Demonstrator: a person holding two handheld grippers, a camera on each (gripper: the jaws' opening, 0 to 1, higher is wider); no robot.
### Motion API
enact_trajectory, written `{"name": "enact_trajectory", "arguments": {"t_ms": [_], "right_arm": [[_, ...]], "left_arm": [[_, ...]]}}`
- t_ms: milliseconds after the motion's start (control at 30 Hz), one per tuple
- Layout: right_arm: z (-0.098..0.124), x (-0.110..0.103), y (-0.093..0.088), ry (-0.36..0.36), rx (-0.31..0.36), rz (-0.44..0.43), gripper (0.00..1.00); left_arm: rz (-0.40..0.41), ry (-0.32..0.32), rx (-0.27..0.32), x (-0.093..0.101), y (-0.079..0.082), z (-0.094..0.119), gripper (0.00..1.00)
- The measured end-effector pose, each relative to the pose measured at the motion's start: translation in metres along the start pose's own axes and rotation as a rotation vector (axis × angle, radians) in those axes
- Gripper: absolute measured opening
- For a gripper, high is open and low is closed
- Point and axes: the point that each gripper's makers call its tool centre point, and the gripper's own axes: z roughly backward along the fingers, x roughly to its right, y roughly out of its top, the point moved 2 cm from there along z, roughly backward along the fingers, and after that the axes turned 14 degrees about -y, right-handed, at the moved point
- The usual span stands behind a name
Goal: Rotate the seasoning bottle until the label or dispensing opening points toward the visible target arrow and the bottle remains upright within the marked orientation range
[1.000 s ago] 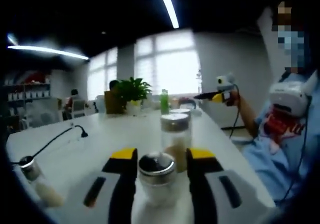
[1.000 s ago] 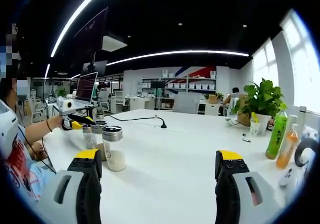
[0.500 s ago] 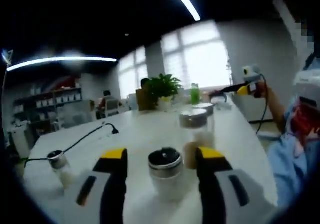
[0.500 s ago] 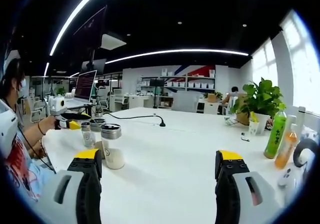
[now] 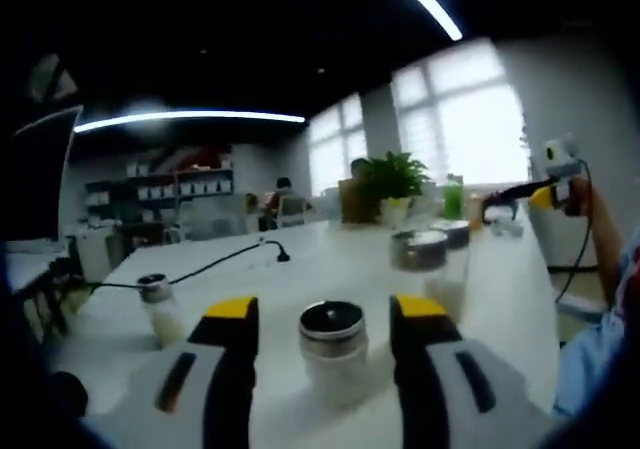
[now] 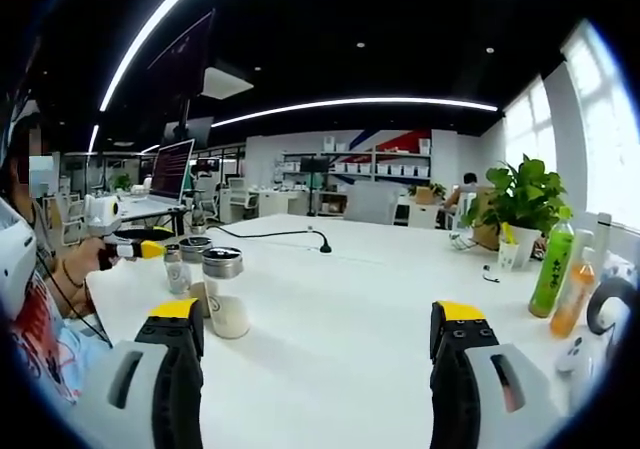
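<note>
The left gripper (image 5: 323, 334) has its two yellow-tipped jaws spread apart, one on each side of a seasoning bottle (image 5: 333, 354). I cannot tell if the jaws touch it; there looks to be a small gap on each side. The bottle stands upright on the white table (image 5: 330, 259). It has a shiny metal lid with a dark top and something pale inside.

Just past the right jaw stands a second bottle (image 5: 425, 269) with a metal lid, and a third one (image 5: 455, 241) is close behind it. Off to the left, a small bottle (image 5: 158, 309) stands alone. A black cable (image 5: 215, 266) runs across the table. Far back sit a green plant (image 5: 392, 179) and a green drink bottle (image 5: 454, 197). At the right edge, a hand (image 5: 580, 194) holds the other gripper up in the air.

In the right gripper view, the right gripper (image 6: 318, 344) is wide open with nothing between its jaws, only bare table (image 6: 380, 299). To the left stands a group of bottles (image 6: 222, 294), and behind them a hand (image 6: 82, 261) holds the left gripper (image 6: 135, 251). On the right side are the plant (image 6: 520, 199), the green drink bottle (image 6: 551, 269) and an orange drink bottle (image 6: 573, 287) beside it.
</note>
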Motion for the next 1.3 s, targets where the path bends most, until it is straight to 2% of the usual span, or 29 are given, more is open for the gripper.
{"name": "enact_trajectory", "arguments": {"t_ms": [67, 133, 200, 333, 467, 633, 833, 1000, 1100, 1300], "right_arm": [[0.0, 0.0, 0.0, 0.0, 0.0, 0.0, 0.97], [0.0, -0.001, 0.0, 0.001, -0.001, 0.002, 0.97], [0.0, -0.002, 0.0, -0.001, -0.001, 0.004, 0.97], [0.0, -0.004, 0.0, 0.005, -0.002, 0.004, 0.97], [0.002, -0.005, 0.001, 0.006, 0.005, 0.013, 0.97], [0.006, -0.004, 0.008, -0.002, 0.045, 0.038, 0.98], [0.005, -0.002, 0.005, -0.005, 0.022, 0.025, 0.98], [0.005, -0.003, 0.004, 0.0, 0.023, 0.02, 0.99], [0.007, -0.001, 0.006, -0.01, 0.035, 0.015, 0.99], [0.008, -0.002, 0.006, -0.009, 0.031, 0.003, 0.99]], "left_arm": [[-0.006, 0.049, 0.003, -0.003, 0.0, 0.001, 0.55], [-0.002, 0.148, 0.054, -0.009, 0.004, 0.007, 0.54], [0.007, 0.146, 0.096, -0.003, 0.005, 0.007, 0.54], [0.009, 0.164, 0.08, 0.0, -0.001, 0.001, 0.53], [0.04, 0.199, 0.092, -0.003, -0.007, -0.001, 0.53], [0.071, 0.165, 0.078, 0.003, -0.017, -0.009, 0.52], [0.085, 0.178, 0.084, 0.0, -0.019, -0.014, 0.51], [0.092, 0.184, 0.084, -0.001, -0.02, -0.016, 0.43], [0.104, 0.178, 0.093, 0.001, -0.02, -0.016, 0.34], [0.089, 0.17, 0.096, 0.002, -0.022, -0.015, 0.33]]}}
